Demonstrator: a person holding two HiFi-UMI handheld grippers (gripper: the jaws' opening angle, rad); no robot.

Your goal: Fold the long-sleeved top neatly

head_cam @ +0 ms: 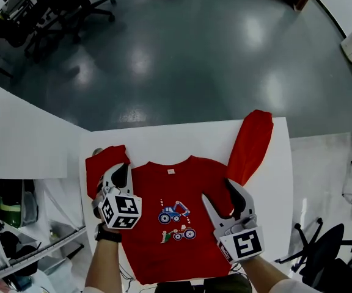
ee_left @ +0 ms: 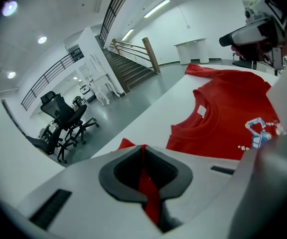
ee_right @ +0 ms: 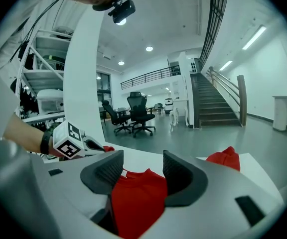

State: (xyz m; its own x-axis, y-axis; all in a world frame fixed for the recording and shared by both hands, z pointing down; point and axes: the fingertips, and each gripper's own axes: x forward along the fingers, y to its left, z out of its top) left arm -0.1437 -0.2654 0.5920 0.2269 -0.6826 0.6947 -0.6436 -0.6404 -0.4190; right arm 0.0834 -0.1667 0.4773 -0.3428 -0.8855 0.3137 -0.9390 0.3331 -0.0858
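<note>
A red long-sleeved top (head_cam: 164, 188) with a tractor print (head_cam: 175, 213) lies face up on the white table (head_cam: 182, 139). Its left sleeve (head_cam: 101, 163) is bunched beside the shoulder, while the right sleeve (head_cam: 252, 139) stretches up toward the table's far edge. My left gripper (head_cam: 122, 168) sits at the left shoulder, shut on a fold of the red cloth (ee_left: 144, 183). Over the top's right side, my right gripper (head_cam: 217, 191) stands open. Red fabric (ee_right: 133, 198) shows between its fingers, and the pads do not press it.
Grey floor lies beyond the table's far edge. Black office chairs (head_cam: 60, 11) stand far left on it, and another chair (head_cam: 322, 249) stands at the lower right. Shelving with clutter (head_cam: 17, 224) is left of the table. White tables border both sides.
</note>
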